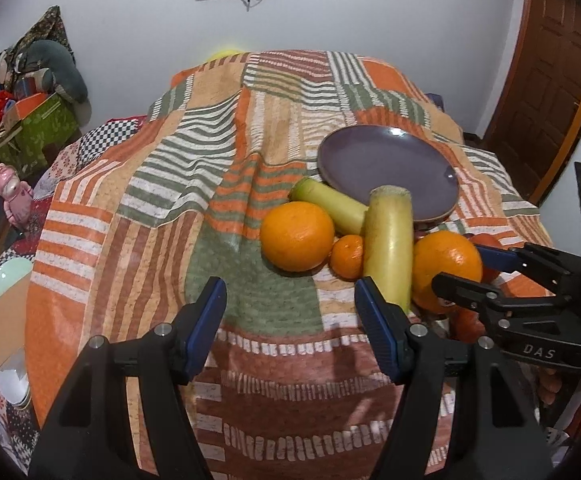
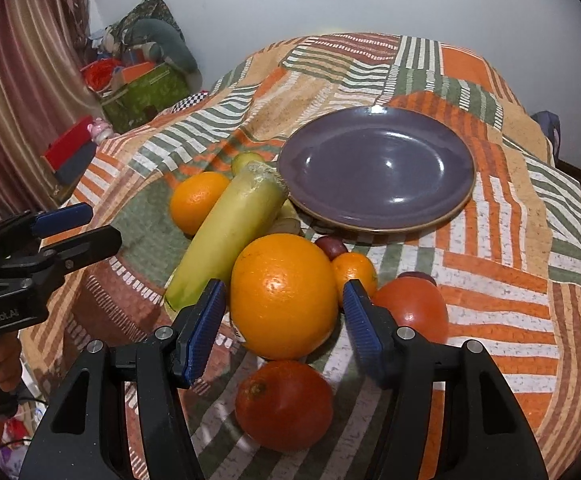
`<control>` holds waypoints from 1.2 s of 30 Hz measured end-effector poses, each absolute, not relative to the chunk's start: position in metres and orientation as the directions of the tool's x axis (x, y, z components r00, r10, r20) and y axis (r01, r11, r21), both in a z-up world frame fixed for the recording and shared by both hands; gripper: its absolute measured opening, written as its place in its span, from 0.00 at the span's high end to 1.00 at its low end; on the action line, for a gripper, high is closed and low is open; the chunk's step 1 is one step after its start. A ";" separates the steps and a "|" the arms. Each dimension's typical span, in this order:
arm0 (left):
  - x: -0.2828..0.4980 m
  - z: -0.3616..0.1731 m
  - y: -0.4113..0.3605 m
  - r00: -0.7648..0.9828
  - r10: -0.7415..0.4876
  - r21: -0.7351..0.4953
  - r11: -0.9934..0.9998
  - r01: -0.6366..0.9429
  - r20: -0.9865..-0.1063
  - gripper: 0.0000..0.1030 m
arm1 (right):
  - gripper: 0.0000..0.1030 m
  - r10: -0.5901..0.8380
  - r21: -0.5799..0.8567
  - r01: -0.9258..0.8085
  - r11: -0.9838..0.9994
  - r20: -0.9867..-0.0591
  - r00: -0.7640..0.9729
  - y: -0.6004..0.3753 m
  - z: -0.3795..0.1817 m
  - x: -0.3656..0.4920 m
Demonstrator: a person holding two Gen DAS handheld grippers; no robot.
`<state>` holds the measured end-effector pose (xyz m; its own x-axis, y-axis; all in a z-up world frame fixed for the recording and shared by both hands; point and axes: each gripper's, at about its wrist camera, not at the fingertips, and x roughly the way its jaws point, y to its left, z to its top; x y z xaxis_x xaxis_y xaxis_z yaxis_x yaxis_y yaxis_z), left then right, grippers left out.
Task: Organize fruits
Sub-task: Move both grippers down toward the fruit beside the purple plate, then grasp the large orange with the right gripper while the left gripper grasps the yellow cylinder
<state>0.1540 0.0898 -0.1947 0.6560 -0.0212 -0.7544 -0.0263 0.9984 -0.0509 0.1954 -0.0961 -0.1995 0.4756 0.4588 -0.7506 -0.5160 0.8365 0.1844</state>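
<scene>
The right claw (image 2: 284,312) is spread wide with its two pads flanking the big orange (image 2: 284,296) at the front of the pile; the pads sit just beside the skin on both sides and have not closed on it, so nothing is held yet. I judge this fruit is being lined up for a lift to the purple plate (image 2: 376,170), which lies bare just behind the heap, close enough for a short carry.

The left claw (image 1: 290,328) is equally wide open and empty, hovering over the patterned cloth (image 1: 138,184) on the surface, short of the fruit, probably kept back so the two tools do not collide.

Counted in the right view: two large oranges, the second orange (image 2: 198,200) at the left; one small tangerine (image 2: 354,270); two reddish fruits, the near one (image 2: 284,404) and one at the right (image 2: 412,306); two pale green-yellow pieces, the long one (image 2: 226,232) leaning across the pile; and at least one small dark fruit, partly hidden
</scene>
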 end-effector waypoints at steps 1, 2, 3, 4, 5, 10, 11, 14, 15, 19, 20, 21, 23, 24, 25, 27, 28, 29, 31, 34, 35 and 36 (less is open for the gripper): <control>0.154 -0.196 0.092 0.653 -0.022 -0.055 0.998 -0.029 -0.757 0.35 | 0.42 0.456 0.179 -0.519 0.836 -0.753 0.475 -0.094 -0.200 0.195; 0.154 -0.198 0.094 0.649 -0.026 -0.062 0.998 -0.033 -0.760 0.35 | 0.41 0.442 0.156 -0.522 0.838 -0.755 0.484 -0.091 -0.201 0.194; 0.154 -0.199 0.095 0.645 -0.028 -0.068 0.997 -0.036 -0.763 0.35 | 0.41 0.430 0.136 -0.525 0.840 -0.757 0.491 -0.088 -0.202 0.193; 0.155 -0.201 0.097 0.640 -0.030 -0.073 0.997 -0.041 -0.768 0.35 | 0.42 0.423 0.123 -0.527 0.841 -0.758 0.497 -0.087 -0.203 0.193; 0.154 -0.202 0.098 0.637 -0.031 -0.076 0.996 -0.044 -0.771 0.35 | 0.44 0.414 0.112 -0.525 0.844 -0.759 0.503 -0.087 -0.204 0.194; 0.153 -0.201 0.100 0.633 -0.041 -0.098 0.994 -0.055 -0.773 0.35 | 0.47 0.430 0.148 -0.509 0.848 -0.753 0.498 -0.093 -0.201 0.199; 0.153 -0.200 0.100 0.635 -0.044 -0.101 0.993 -0.054 -0.772 0.35 | 0.47 0.429 0.149 -0.506 0.850 -0.753 0.498 -0.094 -0.200 0.198; 0.154 -0.196 0.095 0.641 -0.055 -0.102 0.994 -0.036 -0.765 0.35 | 0.48 0.438 0.168 -0.498 0.851 -0.751 0.495 -0.097 -0.196 0.198; 0.155 -0.195 0.092 0.644 -0.057 -0.099 0.995 -0.029 -0.763 0.35 | 0.48 0.441 0.175 -0.492 0.853 -0.746 0.499 -0.098 -0.194 0.198; 0.160 -0.192 0.077 0.643 -0.083 -0.097 0.995 0.013 -0.761 0.35 | 0.48 0.448 0.188 -0.468 0.863 -0.711 0.542 -0.112 -0.178 0.195; 0.162 -0.192 0.073 0.641 -0.091 -0.098 0.995 0.025 -0.762 0.35 | 0.48 0.449 0.190 -0.461 0.867 -0.700 0.555 -0.116 -0.173 0.195; 0.164 -0.192 0.069 0.639 -0.099 -0.099 0.994 0.037 -0.763 0.35 | 0.48 0.448 0.193 -0.454 0.870 -0.693 0.565 -0.120 -0.170 0.196; 0.169 -0.193 0.062 0.635 -0.110 -0.099 0.994 0.053 -0.764 0.35 | 0.48 0.447 0.199 -0.438 0.877 -0.674 0.588 -0.129 -0.162 0.197; 0.172 -0.193 0.058 0.633 -0.116 -0.099 0.993 0.062 -0.766 0.35 | 0.48 0.443 0.202 -0.426 0.882 -0.664 0.602 -0.136 -0.158 0.197; 0.175 -0.194 0.054 0.630 -0.123 -0.101 0.992 0.070 -0.767 0.35 | 0.48 0.437 0.201 -0.418 0.886 -0.659 0.612 -0.140 -0.155 0.197; 0.182 -0.196 0.046 0.620 -0.142 -0.109 0.990 0.091 -0.772 0.35 | 0.48 0.419 0.189 -0.399 0.897 -0.650 0.634 -0.147 -0.152 0.196; 0.184 -0.197 0.042 0.616 -0.147 -0.109 0.989 0.099 -0.774 0.35 | 0.48 0.410 0.185 -0.390 0.902 -0.648 0.642 -0.150 -0.151 0.196; 0.187 -0.199 0.038 0.611 -0.152 -0.108 0.988 0.109 -0.777 0.35 | 0.48 0.405 0.182 -0.384 0.905 -0.647 0.646 -0.151 -0.149 0.196; 0.192 -0.203 0.030 0.597 -0.158 -0.097 0.986 0.132 -0.786 0.35 | 0.48 0.395 0.183 -0.370 0.911 -0.646 0.653 -0.159 -0.149 0.196; 0.198 -0.210 0.023 0.590 -0.137 -0.070 0.988 0.135 -0.795 0.35 | 0.48 0.386 0.184 -0.356 0.916 -0.649 0.655 -0.167 -0.151 0.197; 0.201 -0.212 0.021 0.589 -0.129 -0.063 0.989 0.132 -0.797 0.36 | 0.48 0.384 0.185 -0.354 0.917 -0.650 0.655 -0.169 -0.151 0.197; 0.203 -0.213 0.020 0.586 -0.126 -0.060 0.990 0.131 -0.800 0.38 | 0.48 0.383 0.189 -0.349 0.918 -0.651 0.655 -0.171 -0.153 0.197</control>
<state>0.2029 0.0201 -0.2132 0.5865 -0.1264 -0.8000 0.1309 0.9896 -0.0604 0.1970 -0.1711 -0.1526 0.6552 0.3829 -0.6513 -0.3489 0.9180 0.1887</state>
